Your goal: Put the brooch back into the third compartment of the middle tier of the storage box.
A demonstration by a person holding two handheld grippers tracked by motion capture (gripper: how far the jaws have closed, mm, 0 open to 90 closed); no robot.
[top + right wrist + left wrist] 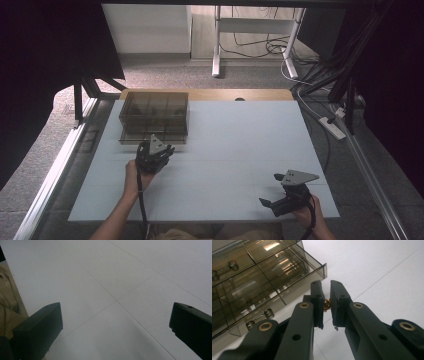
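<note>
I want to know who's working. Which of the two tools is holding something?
The left tool, beside the smoky clear drawer box. Its jaws pinch a small coppery piece. The right tool stands wide open over bare white table.

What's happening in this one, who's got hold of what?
A person works at a white table with a hand-held gripper in each hand. The left hand-held gripper is shut on a small copper-coloured piece, right beside a smoked clear plastic organizer box with compartments. Some small metal parts already lie in the box. The right hand-held gripper sits open over bare table near the front edge, holding nothing.
</note>
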